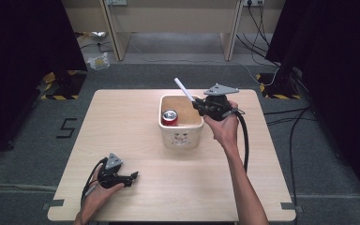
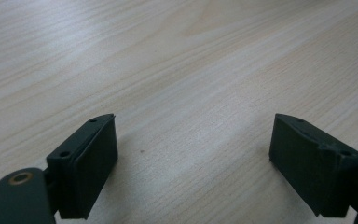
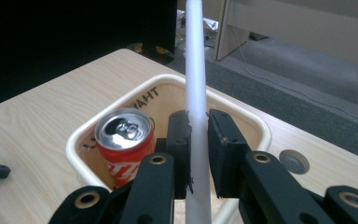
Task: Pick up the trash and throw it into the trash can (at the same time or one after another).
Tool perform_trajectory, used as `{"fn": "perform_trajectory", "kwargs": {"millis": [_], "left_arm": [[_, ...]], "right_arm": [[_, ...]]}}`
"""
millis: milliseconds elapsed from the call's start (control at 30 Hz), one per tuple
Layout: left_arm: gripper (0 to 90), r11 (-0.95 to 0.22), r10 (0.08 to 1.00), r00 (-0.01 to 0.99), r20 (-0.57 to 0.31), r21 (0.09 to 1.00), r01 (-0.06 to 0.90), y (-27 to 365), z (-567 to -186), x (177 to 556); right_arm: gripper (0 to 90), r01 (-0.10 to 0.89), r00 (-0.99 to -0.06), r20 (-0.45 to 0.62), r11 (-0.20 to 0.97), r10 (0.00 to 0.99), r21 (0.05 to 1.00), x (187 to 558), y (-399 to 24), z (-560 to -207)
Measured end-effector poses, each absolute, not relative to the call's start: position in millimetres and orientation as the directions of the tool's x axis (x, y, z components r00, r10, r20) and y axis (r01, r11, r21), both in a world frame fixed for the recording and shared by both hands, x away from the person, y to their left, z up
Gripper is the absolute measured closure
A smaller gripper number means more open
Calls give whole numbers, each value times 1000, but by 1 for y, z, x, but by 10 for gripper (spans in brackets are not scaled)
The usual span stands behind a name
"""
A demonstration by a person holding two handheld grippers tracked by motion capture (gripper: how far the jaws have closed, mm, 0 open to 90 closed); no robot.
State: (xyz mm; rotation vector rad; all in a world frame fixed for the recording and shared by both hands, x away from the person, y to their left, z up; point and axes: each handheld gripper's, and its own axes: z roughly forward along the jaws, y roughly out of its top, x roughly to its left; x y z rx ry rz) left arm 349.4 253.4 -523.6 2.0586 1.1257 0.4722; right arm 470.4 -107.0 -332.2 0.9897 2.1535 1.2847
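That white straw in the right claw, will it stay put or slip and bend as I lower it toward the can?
The straw looks straight and stiff enough so far. It is smooth and thin, pinched low by the right claw, so it may slide or pivot. It probably weighs little; a nudge against the can could tilt it.

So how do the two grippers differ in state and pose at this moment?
The right gripper is shut on a white straw; the left gripper is open with nothing between its jaws. The right gripper is held up over the rim of the cream tub, which holds a red soda can; the left gripper sits low by the wooden table, near its front edge. Both are black, hand-held two-jaw tools with trailing cables.
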Motion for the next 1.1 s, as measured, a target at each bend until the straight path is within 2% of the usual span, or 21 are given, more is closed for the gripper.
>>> {"fn": "perform_trajectory", "kwargs": {"millis": [1100], "left_arm": [[146, -353, 834, 551, -25, 743, 568, 254, -523, 349]], "right_arm": [[792, 411, -662, 50, 307, 748, 858, 529, -56, -348]]}}
